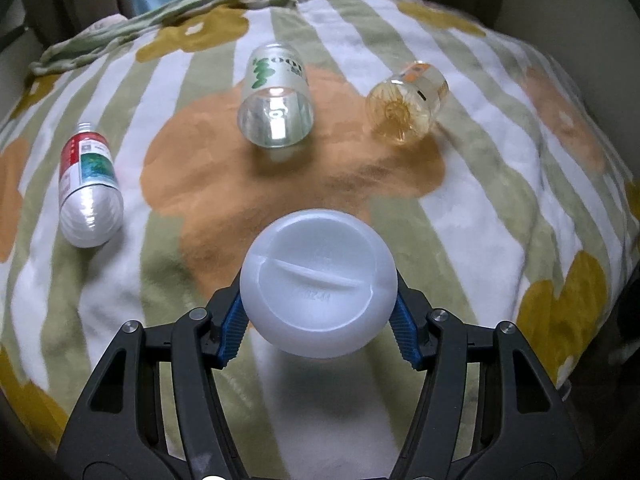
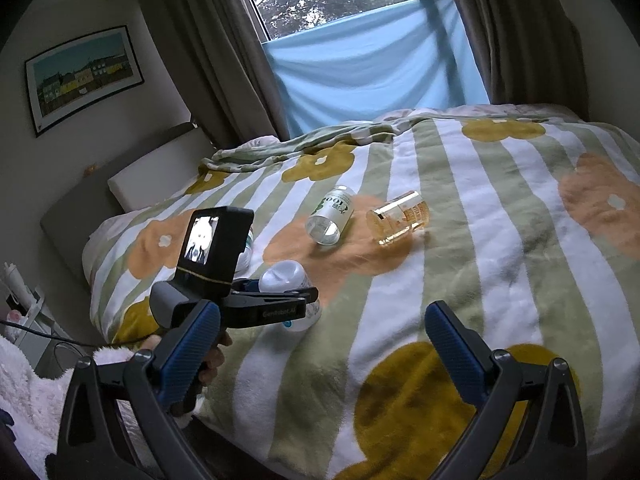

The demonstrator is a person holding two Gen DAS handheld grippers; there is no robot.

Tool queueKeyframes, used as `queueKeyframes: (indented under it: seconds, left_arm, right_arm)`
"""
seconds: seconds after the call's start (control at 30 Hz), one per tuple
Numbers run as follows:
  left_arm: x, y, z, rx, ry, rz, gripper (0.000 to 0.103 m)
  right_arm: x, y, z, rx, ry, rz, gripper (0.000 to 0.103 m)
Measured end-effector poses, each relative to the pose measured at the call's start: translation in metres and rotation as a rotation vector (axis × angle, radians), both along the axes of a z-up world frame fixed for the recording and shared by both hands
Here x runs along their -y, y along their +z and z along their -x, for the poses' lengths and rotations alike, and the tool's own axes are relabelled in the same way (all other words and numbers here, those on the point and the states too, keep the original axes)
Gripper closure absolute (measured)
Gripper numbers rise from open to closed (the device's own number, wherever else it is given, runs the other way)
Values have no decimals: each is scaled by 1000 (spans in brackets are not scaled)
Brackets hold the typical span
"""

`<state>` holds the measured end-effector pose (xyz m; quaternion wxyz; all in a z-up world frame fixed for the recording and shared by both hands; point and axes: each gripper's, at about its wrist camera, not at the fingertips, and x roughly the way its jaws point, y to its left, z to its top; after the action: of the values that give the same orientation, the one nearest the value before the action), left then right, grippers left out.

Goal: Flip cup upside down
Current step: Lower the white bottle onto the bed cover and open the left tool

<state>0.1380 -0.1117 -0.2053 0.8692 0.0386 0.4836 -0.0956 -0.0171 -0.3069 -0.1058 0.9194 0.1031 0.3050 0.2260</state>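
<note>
Left wrist view: I see a fleece blanket with green and white stripes and orange and mustard flowers, spread over a bed.
Far left: a clear plastic bottle with a red, white and green label lies on its side on the blanket, its base towards my camera.
Centre, further out: a clear glass tumbler with green lettering lies tipped over on an orange flower, its open mouth towards me.
Right of it: a small amber-tinted clear plastic bottle with an orange label also lies on its side, near the tumbler but apart from it.
Left gripper: I have it clamped on the translucent white plastic cup; the blue ribbed pads press its two sides.
Cup position: its flat, ridged base faces up and towards my camera, just above the blanket's near part.
Right wrist view: I see the left gripper from the side at the left, with its small screen and a hand on the grip; the white cup is between its jaws, base up, mouth at the blanket.
Right gripper: its jaws stand wide apart and hold nothing, over the blanket's near edge.
Background: grey-brown curtains flank a window half covered by pale blue cloth; a framed picture hangs on the left wall.
</note>
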Motion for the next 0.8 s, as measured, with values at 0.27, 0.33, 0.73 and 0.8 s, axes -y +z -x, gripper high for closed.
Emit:
queueKeyframes:
  seconds: [0.27,0.33,0.73,0.8]
  left_arm:
    - [4,10,6,31,-21,-60,0]
    - [3,14,10,39,-25,-54,0]
    - [-25,61,43,107,-46,10,0]
    - [-34,79,51,148,-45,30,0]
  right_arm:
    - [-5,3,1,6,2,7,0]
    - [-6,3,0,2,-1,7,0]
    - [-23,17,0,25,-60,33,0]
    - [-30,25,-1,41,-66,58,0]
